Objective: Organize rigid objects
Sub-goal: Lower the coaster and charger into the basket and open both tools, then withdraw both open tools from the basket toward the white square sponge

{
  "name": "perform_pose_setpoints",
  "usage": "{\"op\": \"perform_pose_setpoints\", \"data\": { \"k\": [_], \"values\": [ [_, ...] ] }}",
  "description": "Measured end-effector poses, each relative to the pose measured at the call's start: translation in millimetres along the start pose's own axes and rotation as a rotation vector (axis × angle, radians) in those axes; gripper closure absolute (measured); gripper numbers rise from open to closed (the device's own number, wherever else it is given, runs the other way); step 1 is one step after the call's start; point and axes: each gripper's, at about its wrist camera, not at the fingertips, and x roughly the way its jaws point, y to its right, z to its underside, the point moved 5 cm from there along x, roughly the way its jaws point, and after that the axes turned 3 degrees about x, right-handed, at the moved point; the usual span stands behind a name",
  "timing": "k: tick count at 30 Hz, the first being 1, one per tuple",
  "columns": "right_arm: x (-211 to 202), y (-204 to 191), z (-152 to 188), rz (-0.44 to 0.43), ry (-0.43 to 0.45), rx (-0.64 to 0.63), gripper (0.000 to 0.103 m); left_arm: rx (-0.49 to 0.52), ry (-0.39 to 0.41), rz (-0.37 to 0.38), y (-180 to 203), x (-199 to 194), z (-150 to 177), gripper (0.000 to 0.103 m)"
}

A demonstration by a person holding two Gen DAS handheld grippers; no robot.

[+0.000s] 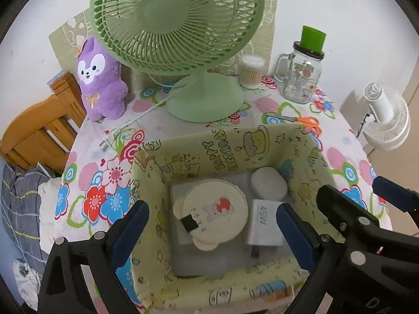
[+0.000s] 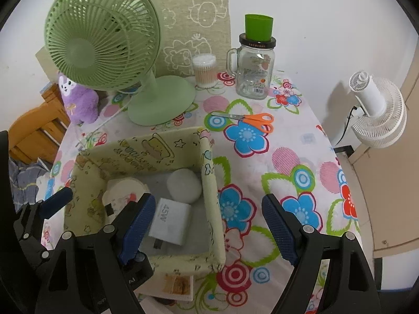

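Both the left gripper (image 1: 212, 231) and right gripper (image 2: 207, 225) stand spread, empty. The scissors (image 2: 246, 120), upper centre beside the box (image 2: 209, 183), look light, stiff, slippery; best pinched across the orange handles.

The white rectangular plug-in charger (image 1: 264, 222), lying in the pale yellow cartoon-printed fabric box (image 1: 154, 225) at the round cream case's (image 1: 214, 213) three o'clock, reads "45W" in grey. The box's far inner wall bears printed lettering, seen upside down and not legible. The clear glass handled jar's (image 2: 255, 74) label is too small to read.
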Motion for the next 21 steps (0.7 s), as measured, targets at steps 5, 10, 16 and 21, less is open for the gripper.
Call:
{"op": "perform_pose_setpoints", "data": {
  "k": [5,10,16,21],
  "values": [
    [-15,-2,11,-0.013,0.018,0.001,0.017,0.004,0.01,0.0,1,-15,9,0.004],
    [-32,-4,20,-0.02,0.045,-0.013,0.017,0.008,0.028,-0.003,1,-33,19,0.004],
    [-52,-6,32,-0.02,0.062,-0.02,0.017,0.015,0.046,0.005,3,-55,32,0.004],
    [-68,-6,41,-0.011,0.083,-0.01,0.017,0.008,0.055,0.024,5,-71,42,0.004]
  ]
}}
